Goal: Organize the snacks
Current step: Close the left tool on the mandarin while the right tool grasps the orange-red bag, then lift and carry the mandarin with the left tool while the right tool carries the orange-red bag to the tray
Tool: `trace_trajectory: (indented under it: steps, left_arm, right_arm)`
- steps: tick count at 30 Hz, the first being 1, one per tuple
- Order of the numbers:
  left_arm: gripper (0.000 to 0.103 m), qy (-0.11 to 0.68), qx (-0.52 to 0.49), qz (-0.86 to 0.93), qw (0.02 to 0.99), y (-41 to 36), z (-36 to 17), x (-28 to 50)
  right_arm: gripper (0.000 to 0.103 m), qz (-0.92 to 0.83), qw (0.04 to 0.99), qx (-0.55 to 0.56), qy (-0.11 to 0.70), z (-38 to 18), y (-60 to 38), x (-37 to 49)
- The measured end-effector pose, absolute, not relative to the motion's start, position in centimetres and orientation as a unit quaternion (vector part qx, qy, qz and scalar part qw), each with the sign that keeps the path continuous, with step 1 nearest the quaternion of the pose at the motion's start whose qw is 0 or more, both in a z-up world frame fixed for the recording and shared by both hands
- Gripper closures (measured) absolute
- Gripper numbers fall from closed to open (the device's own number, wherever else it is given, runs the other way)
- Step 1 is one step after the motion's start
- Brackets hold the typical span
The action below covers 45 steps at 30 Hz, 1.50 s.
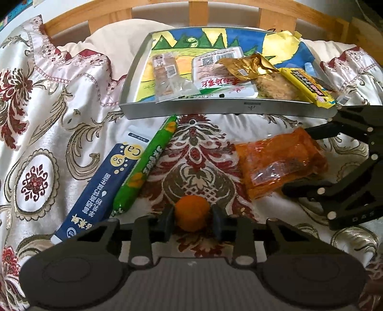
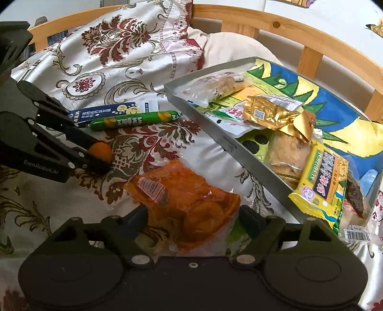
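Observation:
A small round orange snack (image 1: 192, 213) lies on the patterned bedspread, and my left gripper (image 1: 192, 221) is shut on it, one pad against each side. In the right wrist view the same round snack (image 2: 100, 152) sits at the tips of the left gripper (image 2: 101, 155). An orange plastic packet (image 2: 182, 191) lies between the fingers of my right gripper (image 2: 194, 215). That gripper is open, its pads right at the packet's edges. The left wrist view shows the right gripper (image 1: 295, 160) straddling the orange packet (image 1: 275, 162).
A grey tray (image 1: 215, 107) lined with a painted picture holds several snack packets, including a gold packet (image 1: 246, 67) and a yellow packet (image 1: 308, 86) overhanging its rim. A green sausage stick (image 1: 146, 165) and a blue box (image 1: 100, 191) lie on the bedspread. A wooden rail (image 1: 196, 12) stands behind.

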<state>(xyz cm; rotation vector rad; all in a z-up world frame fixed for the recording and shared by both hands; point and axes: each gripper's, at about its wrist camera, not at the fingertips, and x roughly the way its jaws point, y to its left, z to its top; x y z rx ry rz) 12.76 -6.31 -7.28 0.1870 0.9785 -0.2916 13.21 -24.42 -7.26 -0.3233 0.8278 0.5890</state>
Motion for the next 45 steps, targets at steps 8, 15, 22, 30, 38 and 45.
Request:
trace_trajectory:
  steps: [8,15,22,30,38,45]
  left_arm:
    - [0.067,0.463,0.085,-0.139,0.871,-6.27,-7.13,12.79]
    - [0.067,0.453,0.086,-0.141,0.876,-6.32,-6.85,12.62]
    - [0.067,0.45,0.091,-0.139,0.877,-6.42,-6.8,12.52]
    - [0.067,0.449,0.09,-0.137,0.879,-6.3,-6.72,12.53]
    - [0.067,0.448,0.086,-0.134,0.88,-6.27,-6.67,12.52]
    - [0.067,0.445,0.076,-0.131,0.883,-6.15,-6.47,12.56]
  right_arm:
    - [0.044,0.28,0.865,-0.157,0.386,-7.18,-24.32,13.19]
    - [0.052,0.284,0.865,-0.164,0.38,-7.04,-24.14,13.05]
    - [0.054,0.284,0.864,-0.174,0.377,-7.02,-23.95,12.86]
    - [0.06,0.282,0.868,-0.173,0.371,-6.91,-23.97,12.79]
    - [0.061,0.283,0.869,-0.174,0.368,-6.76,-23.98,12.73]
    - [0.066,0.278,0.876,-0.168,0.357,-6.39,-24.16,12.69]
